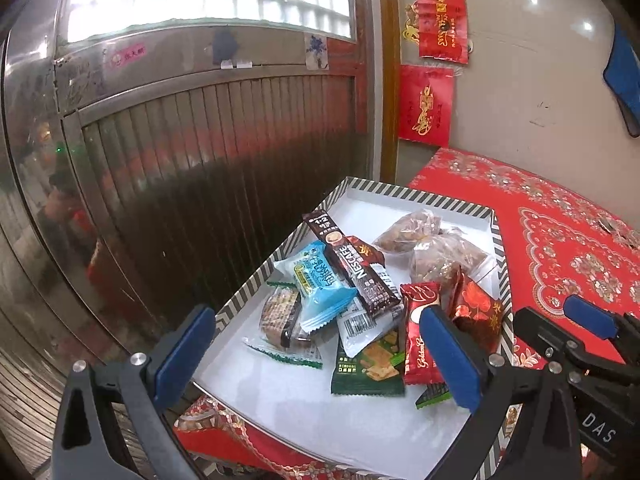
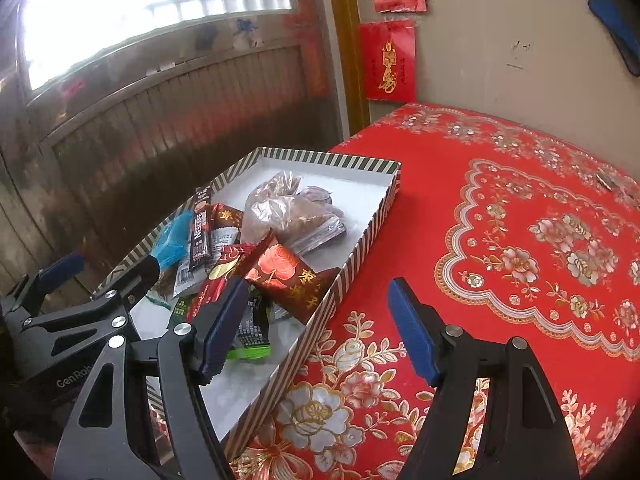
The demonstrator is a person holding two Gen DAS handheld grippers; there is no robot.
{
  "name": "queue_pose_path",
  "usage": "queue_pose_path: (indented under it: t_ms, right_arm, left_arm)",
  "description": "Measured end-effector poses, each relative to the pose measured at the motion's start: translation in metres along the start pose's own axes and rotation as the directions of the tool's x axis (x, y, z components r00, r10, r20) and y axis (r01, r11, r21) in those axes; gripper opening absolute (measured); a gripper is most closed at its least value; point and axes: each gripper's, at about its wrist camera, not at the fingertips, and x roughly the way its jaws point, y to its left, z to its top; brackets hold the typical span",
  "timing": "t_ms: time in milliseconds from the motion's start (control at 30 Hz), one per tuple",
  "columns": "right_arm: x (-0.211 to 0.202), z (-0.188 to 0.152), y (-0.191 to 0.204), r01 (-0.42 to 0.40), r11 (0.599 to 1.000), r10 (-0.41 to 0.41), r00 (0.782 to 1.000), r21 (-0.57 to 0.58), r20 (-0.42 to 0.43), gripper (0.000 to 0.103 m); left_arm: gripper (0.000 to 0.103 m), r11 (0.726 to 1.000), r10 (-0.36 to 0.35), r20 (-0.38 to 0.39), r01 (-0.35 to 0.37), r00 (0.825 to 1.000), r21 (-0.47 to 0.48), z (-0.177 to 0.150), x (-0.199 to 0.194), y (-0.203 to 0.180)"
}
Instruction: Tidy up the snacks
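A shallow tray with a striped rim [image 1: 420,194] [image 2: 320,158] holds a loose pile of snacks: a dark Nescafe stick [image 1: 352,268] [image 2: 200,236], a light blue packet [image 1: 320,284], clear bags of brown snacks [image 1: 444,256] [image 2: 288,208], a red rose-printed packet [image 1: 476,312] [image 2: 288,280], a red packet with gold script [image 1: 420,332], a green cracker packet [image 1: 372,364]. My left gripper [image 1: 318,356] [image 2: 100,272] hangs open over the tray's near end, holding nothing. My right gripper [image 2: 318,328] [image 1: 560,320] is open and empty, straddling the tray's right wall.
The tray lies at the left edge of a table under a red floral cloth [image 2: 520,220] [image 1: 560,240]. A ribbed metal door [image 1: 224,152] stands beyond that edge. Red envelopes [image 1: 426,106] hang on the wall behind. A small object [image 2: 608,182] lies far right.
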Motion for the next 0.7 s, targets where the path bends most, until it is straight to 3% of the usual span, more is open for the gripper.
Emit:
queue_pose_path:
  t_ms: [700]
  right_arm:
    - [0.0050,0.0012,0.0012,-0.007,1.000,0.007,1.000,0.006,-0.020,0.073]
  left_arm:
    - [0.103,1.000,0.009,0.017,-0.009,1.000,0.028,0.0000,0.0012,-0.0047]
